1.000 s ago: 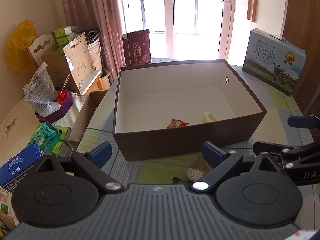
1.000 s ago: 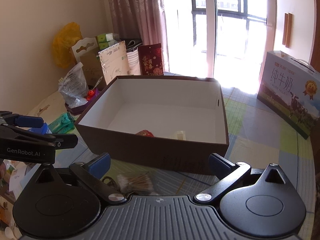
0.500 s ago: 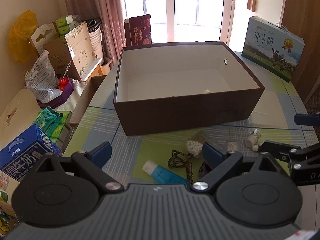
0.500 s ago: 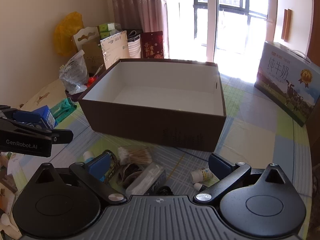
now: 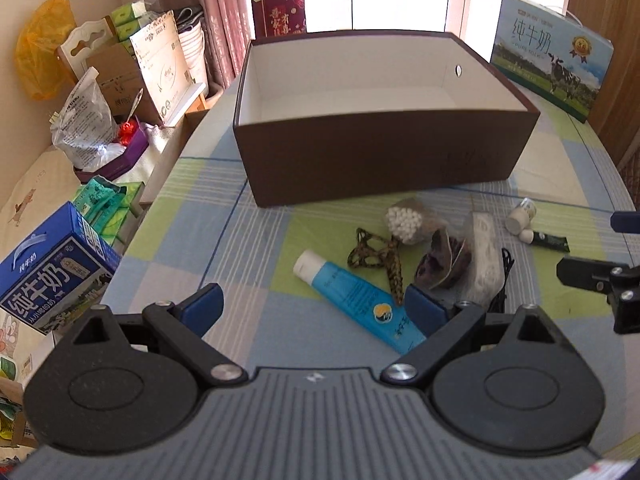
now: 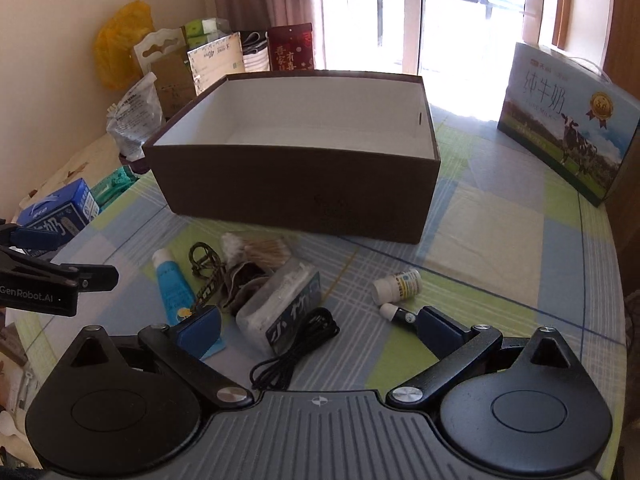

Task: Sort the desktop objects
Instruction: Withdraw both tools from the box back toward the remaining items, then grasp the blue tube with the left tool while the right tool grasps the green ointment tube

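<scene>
A big brown box (image 5: 380, 152) (image 6: 296, 184) with a white inside stands open on the checked tablecloth. In front of it lie a blue tube (image 5: 352, 292) (image 6: 172, 280), a camouflage cord (image 5: 376, 258), a bag of cotton swabs (image 5: 404, 220) (image 6: 256, 248), a dark pouch (image 5: 440, 264), a clear packet (image 6: 280, 304), a black cable (image 6: 296, 348), a white pill bottle (image 5: 520, 216) (image 6: 396, 286) and a small dark stick (image 6: 400, 314). My left gripper (image 5: 314, 309) hovers open over the tube. My right gripper (image 6: 319, 328) is open above the packet and cable.
A large milk carton box (image 5: 552, 52) (image 6: 568, 120) stands at the table's far right. Past the table's left edge sit a blue milk carton (image 5: 52, 272), green packs, bags and cardboard. A red gift bag (image 5: 284, 12) stands behind the box.
Both grippers have drawn back from the box and tilted down. The box's floor has dropped out of sight, and the loose items on the tablecloth have come into view.
</scene>
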A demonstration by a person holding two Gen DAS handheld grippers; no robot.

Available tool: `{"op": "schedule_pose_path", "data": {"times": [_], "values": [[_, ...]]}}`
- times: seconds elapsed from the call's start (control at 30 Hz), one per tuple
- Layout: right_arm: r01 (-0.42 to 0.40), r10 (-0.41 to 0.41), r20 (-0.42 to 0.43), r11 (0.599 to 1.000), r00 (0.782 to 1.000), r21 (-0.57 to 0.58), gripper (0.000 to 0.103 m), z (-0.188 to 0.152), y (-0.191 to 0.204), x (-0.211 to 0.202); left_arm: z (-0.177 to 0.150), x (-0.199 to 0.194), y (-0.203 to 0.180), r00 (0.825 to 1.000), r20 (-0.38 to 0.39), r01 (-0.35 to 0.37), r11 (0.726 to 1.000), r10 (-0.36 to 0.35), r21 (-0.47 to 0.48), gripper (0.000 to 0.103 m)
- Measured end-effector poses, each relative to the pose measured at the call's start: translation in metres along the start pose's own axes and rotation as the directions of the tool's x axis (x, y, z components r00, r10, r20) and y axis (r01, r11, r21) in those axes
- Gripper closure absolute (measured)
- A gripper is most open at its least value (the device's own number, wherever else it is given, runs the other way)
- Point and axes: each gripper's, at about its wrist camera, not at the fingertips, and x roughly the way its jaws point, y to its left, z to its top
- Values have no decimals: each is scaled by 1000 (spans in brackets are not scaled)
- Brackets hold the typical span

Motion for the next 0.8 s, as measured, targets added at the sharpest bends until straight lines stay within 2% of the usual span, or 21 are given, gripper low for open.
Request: {"op": "schedule_pose_path", "data": {"times": [0.23, 0.47, 0.67, 0.8], "values": [[22, -22, -44, 1000, 999, 13, 2, -22, -9, 10, -13, 14, 1, 999, -29, 39, 999, -38, 27, 8], [51, -46, -103, 998, 994, 38, 2, -36, -18, 21, -16, 38, 10, 995, -83, 54, 997, -58, -51, 9], [81, -72, -126, 994, 989, 67, 2, -40, -29, 27, -9, 61, 13, 990, -118, 59, 990, -74, -125, 19], [102, -88, -139, 991, 986, 91, 2, -40, -38, 30, -1, 77, 9, 989, -120, 74, 986, -92, -149, 32]]}}
